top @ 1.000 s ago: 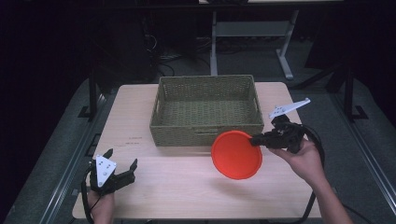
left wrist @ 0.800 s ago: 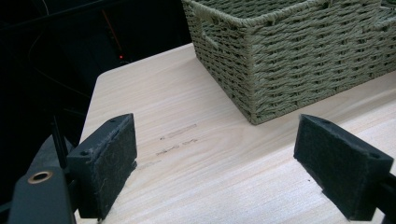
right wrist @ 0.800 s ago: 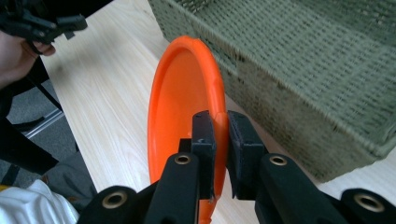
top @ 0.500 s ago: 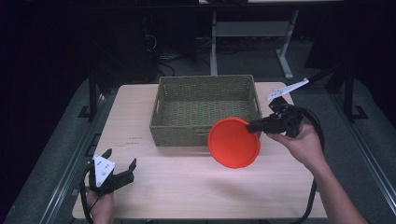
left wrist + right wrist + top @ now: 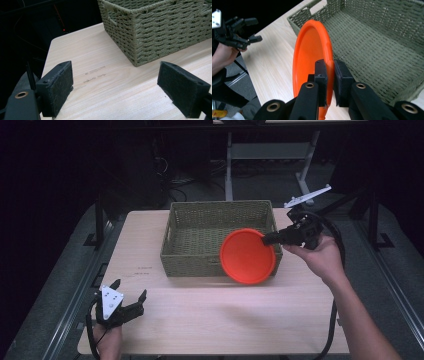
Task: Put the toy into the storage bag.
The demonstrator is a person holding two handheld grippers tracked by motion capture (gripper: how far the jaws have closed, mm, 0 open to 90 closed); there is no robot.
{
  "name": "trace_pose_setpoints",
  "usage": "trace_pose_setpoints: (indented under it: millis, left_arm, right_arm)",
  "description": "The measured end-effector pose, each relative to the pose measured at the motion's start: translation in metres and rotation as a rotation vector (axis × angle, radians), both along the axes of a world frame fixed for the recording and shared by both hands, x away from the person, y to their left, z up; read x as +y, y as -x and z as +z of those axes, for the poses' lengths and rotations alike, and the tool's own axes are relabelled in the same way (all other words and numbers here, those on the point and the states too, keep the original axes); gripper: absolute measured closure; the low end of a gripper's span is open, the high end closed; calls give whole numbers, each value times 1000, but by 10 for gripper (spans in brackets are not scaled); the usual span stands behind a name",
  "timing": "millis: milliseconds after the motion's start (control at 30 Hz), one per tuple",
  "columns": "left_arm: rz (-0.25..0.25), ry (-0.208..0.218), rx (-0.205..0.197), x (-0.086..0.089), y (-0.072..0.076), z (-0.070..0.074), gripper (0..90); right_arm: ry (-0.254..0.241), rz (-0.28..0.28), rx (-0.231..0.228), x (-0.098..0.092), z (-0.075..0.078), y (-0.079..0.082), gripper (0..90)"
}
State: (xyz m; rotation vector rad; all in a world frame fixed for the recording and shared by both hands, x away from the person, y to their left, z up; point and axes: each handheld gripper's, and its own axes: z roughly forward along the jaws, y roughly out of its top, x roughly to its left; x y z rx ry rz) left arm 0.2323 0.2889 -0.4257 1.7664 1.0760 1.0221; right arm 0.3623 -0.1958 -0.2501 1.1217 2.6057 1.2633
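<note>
High view: the right gripper (image 5: 267, 238) clamps the rim of a round orange plastic plate (image 5: 248, 256) and holds it tilted on edge above the near right corner of the green woven rectangular basket (image 5: 220, 207). The plate overlaps the basket's front wall and is clear of the light wooden table (image 5: 210, 315). The person's right hand (image 5: 320, 257) wraps the gripper body, with the black cable looping beside the wrist.

Right gripper view shows the two black jaws drawn narrow, one pad on each face of the plate's rim (image 5: 329, 60), pinching it firmly. Beyond the plate lies the basket's woven floor (image 5: 372, 45), with nothing on it.

At the near left corner of the table, the left gripper (image 5: 131, 306) rests low in the left hand (image 5: 107, 340), well apart from the basket. Left gripper view has its jaws standing wide, with bare tabletop (image 5: 117, 95) between the pads and the basket's corner (image 5: 150, 30) ahead.
</note>
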Motion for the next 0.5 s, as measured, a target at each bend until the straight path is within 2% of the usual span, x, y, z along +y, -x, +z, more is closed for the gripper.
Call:
trace_pose_setpoints:
  millis: [133,267,500]
  left_arm:
    - [6,2,-6,0,1,0,127]
    - [15,15,-5,3,1,0,127]
    - [11,13,-5,2,1,0,127]
  right_arm:
    - [-4,-3,1,2,5,-10,820]
    - [21,-28,17,4,7,-20,820]
    - [13,-60,16,2,14,-36,820]
